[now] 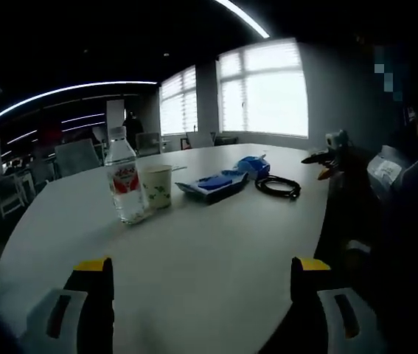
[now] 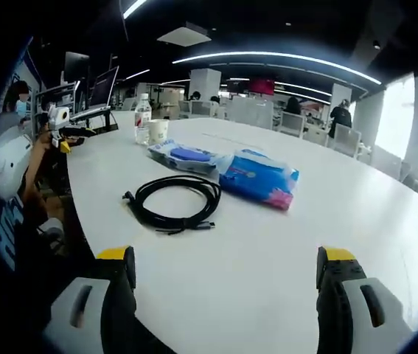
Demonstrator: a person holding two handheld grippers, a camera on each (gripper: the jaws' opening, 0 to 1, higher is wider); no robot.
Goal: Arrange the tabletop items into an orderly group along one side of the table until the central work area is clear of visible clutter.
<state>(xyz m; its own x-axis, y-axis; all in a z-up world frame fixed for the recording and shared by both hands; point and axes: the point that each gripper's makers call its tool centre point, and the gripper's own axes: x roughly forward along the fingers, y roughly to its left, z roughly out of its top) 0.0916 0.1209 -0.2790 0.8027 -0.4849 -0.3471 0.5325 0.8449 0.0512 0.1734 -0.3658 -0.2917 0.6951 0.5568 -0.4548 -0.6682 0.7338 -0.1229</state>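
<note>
The left gripper (image 1: 201,276) hangs low over the white table (image 1: 216,258) with its yellow-tipped jaws spread wide and nothing between them. Ahead of it and a little toward its left jaw stand a clear water bottle (image 1: 124,184) with a red label and a paper cup (image 1: 156,186) — the two just beside each other, both upright. Further ahead, about on the centre line, lies a flat blue packet (image 1: 212,184), with a blue tissue pack (image 1: 253,165) behind it and a coiled black cable (image 1: 277,186) off toward the right jaw. All of these are well apart from the jaws.

The right gripper (image 2: 227,267) also has its jaws wide apart and empty, above bare tabletop (image 2: 267,273). Nearest to it, ahead and toward its left jaw, is the black cable (image 2: 175,200), loosely coiled. Just beyond, toward the right jaw, lies the tissue pack (image 2: 256,177) — touching or nearly touching the flat blue packet (image 2: 183,156) beside it. Far ahead stand the bottle (image 2: 143,119) and cup (image 2: 158,131). At the far left, past the table edge, the other gripper (image 2: 65,129) comes into sight; whether its jaws are open cannot be told from there.
</note>
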